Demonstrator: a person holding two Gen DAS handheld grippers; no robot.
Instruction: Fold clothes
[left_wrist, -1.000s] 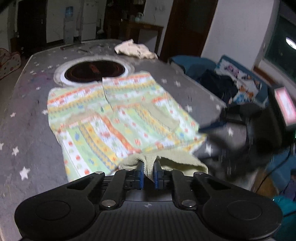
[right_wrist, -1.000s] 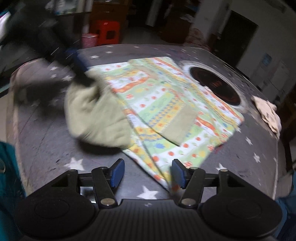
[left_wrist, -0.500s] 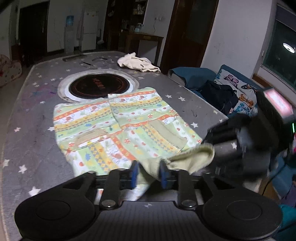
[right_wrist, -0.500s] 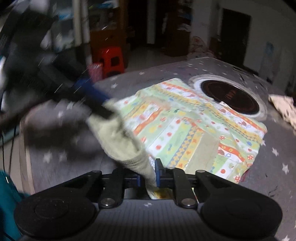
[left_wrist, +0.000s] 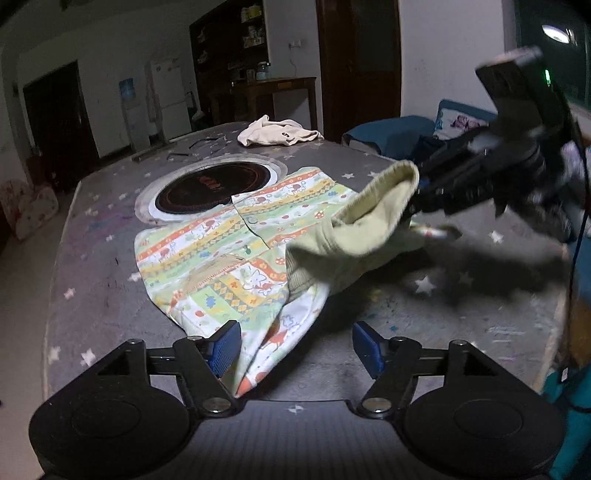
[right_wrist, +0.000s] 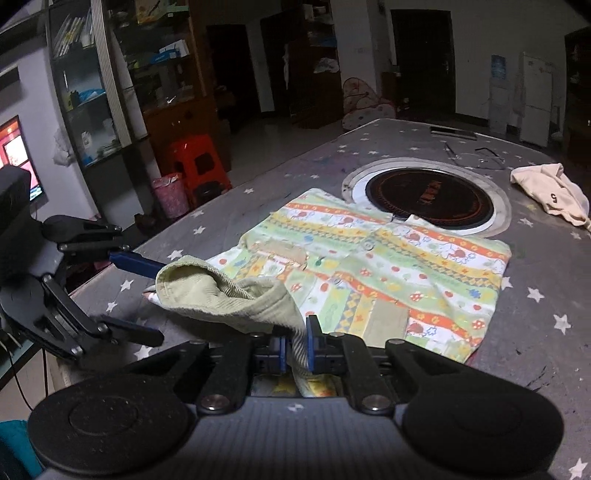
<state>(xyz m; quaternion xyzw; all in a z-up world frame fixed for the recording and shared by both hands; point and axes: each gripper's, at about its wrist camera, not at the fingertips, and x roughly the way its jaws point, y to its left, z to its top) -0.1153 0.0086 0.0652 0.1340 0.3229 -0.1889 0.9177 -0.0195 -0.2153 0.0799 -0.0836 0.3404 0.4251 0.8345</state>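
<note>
Scene: a patterned child's jacket (right_wrist: 388, 273) lies front-up and mostly flat on a grey star-printed table (right_wrist: 535, 332), its far edge overlapping the ring of a round inset cooktop (right_wrist: 430, 195).

Right gripper (right_wrist: 295, 345): jaws closed on the jacket's olive ribbed hood (right_wrist: 229, 295), the fabric pinched between the blue pads and lifted off the table, apparently so it can be carried over the body of the garment.

Left gripper (left_wrist: 295, 349): jaws opening, pads well apart; the jacket's near patterned edge hangs between them but neither pad presses on it. In the right wrist view the hood's far corner rests against its upper blue finger (right_wrist: 136, 263), unclamped. The likely reason: one claw is enough to steer the hood, and the left is freeing itself for a new hold.

Jacket position: spread on the near half of the table, hood end raised toward the person, hem toward the cooktop.

Step in hand: by judgement an early fold, tucking the hood in; sleeves and body look not yet folded.

Also on table: a cream garment (right_wrist: 550, 192) lies crumpled beyond the cooktop, well apart, seemingly awaiting its turn.
</note>
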